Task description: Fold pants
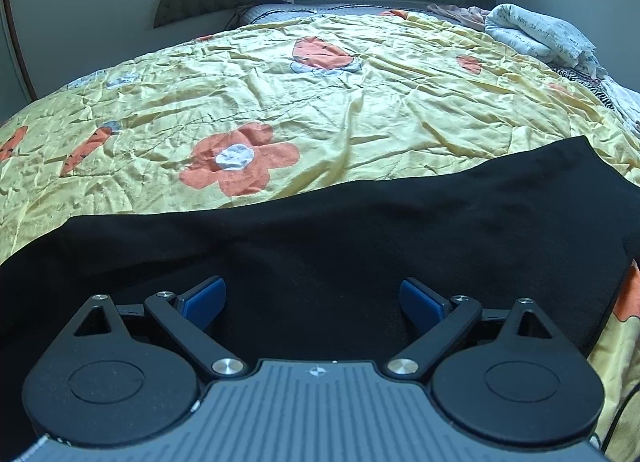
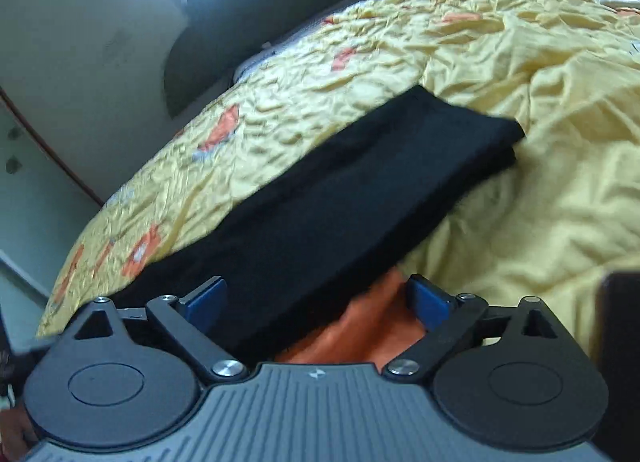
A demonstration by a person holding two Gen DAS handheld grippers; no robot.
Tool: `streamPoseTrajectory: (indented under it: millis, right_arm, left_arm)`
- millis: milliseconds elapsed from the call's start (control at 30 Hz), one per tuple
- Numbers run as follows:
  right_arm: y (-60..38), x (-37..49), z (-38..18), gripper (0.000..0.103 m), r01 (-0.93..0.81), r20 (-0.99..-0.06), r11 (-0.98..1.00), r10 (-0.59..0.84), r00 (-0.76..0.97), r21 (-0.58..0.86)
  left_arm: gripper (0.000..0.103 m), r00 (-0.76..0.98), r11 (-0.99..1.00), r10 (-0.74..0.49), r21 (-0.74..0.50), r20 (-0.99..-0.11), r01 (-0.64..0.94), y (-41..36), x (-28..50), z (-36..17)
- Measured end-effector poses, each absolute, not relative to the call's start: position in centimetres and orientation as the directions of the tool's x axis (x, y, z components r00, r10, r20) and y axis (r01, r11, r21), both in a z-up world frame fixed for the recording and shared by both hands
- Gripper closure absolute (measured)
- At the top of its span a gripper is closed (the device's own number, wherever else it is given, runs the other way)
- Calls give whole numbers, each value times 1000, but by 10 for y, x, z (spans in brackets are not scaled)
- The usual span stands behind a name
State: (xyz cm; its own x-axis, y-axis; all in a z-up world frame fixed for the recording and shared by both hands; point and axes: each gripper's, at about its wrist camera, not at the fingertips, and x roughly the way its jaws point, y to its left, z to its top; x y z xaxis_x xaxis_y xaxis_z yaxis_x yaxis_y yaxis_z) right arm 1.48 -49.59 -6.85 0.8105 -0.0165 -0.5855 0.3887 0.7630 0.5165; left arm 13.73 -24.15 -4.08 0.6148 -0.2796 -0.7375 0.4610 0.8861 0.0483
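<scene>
Black pants (image 2: 320,198) lie folded on the yellow floral bedspread (image 1: 360,110).
Left gripper (image 1: 312,302) and right gripper (image 2: 316,302): both jaws wide, gripping nothing, just above the fabric.

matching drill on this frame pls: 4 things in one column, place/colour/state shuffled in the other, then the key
Things:
1. pants
2. bedspread
3. left gripper
4. white bundle of cloth

Descriptions:
A. yellow with orange flowers, wrinkled
B. jaws wide apart over the black cloth, pads not pressing on it
C. black, lying in a long folded strip across the bed
D. piled at the far right corner of the bed

Pairs: 1-C, 2-A, 3-B, 4-D
</scene>
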Motion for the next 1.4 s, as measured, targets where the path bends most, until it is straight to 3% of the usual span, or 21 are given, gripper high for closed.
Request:
streamPoseTrajectory:
  millis: [200,267,300,333,367,400,467,567,633,767,967,1067,1200,1333,1367,1400]
  right_arm:
    - [-529,42,-74,10,469,-521,712,-169,836,522]
    - [-539,49,-76,31,496,-516,692,-206,832,524]
    - [-544,53,-78,48,509,-514,681,-223,828,526]
    - [-549,56,-79,59,523,-516,667,-235,824,531]
    - [-554,58,-80,78,532,-515,652,-243,822,541]
    - [-556,60,-80,87,532,-511,646,-245,824,548]
    - [-553,63,-76,91,514,-492,678,-252,834,525]
    - [-521,70,-58,93,473,-461,820,-300,835,323]
    - [-492,77,-48,93,418,-439,893,-314,842,164]
    - [-452,87,-39,93,324,-416,946,-301,858,-16]
    - [-406,87,-47,93,209,-416,969,-247,875,-135]
    - [-382,80,-51,93,169,-408,965,-239,881,-200]
    - [-360,71,-52,93,118,-387,961,-211,898,-249]
    - [-343,63,-55,92,66,-377,954,-178,909,-292]
    - [-339,62,-57,92,47,-378,950,-168,911,-308]
    - [-336,61,-59,92,30,-381,945,-160,911,-326]
  left_arm:
    - [1,624,886,-272,62,-732,459,-241,138,-43]
    - [0,627,887,-271,64,-731,458,-241,138,-44]
    - [0,628,887,-271,65,-730,458,-241,139,-45]
    - [0,628,886,-271,65,-729,458,-241,139,-44]
    - [0,628,886,-272,65,-729,459,-241,139,-44]
    - [1,628,886,-273,64,-729,460,-241,139,-44]
    - [3,626,884,-283,57,-727,465,-239,139,-43]
    - [6,616,885,-321,5,-720,466,-235,142,-39]
    - [6,582,882,-384,-97,-717,462,-229,148,-36]
    - [6,483,840,-524,-334,-701,427,-221,161,-32]
    - [5,280,652,-758,-692,-589,309,-224,182,-40]
    - [3,206,550,-832,-811,-514,198,-230,193,-54]
    - [3,143,473,-876,-879,-461,56,-241,206,-73]
    - [4,159,460,-879,-888,-450,28,-248,213,-74]
    - [11,163,460,-877,-887,-451,22,-249,216,-74]
    - [30,164,466,-874,-885,-457,15,-250,217,-75]
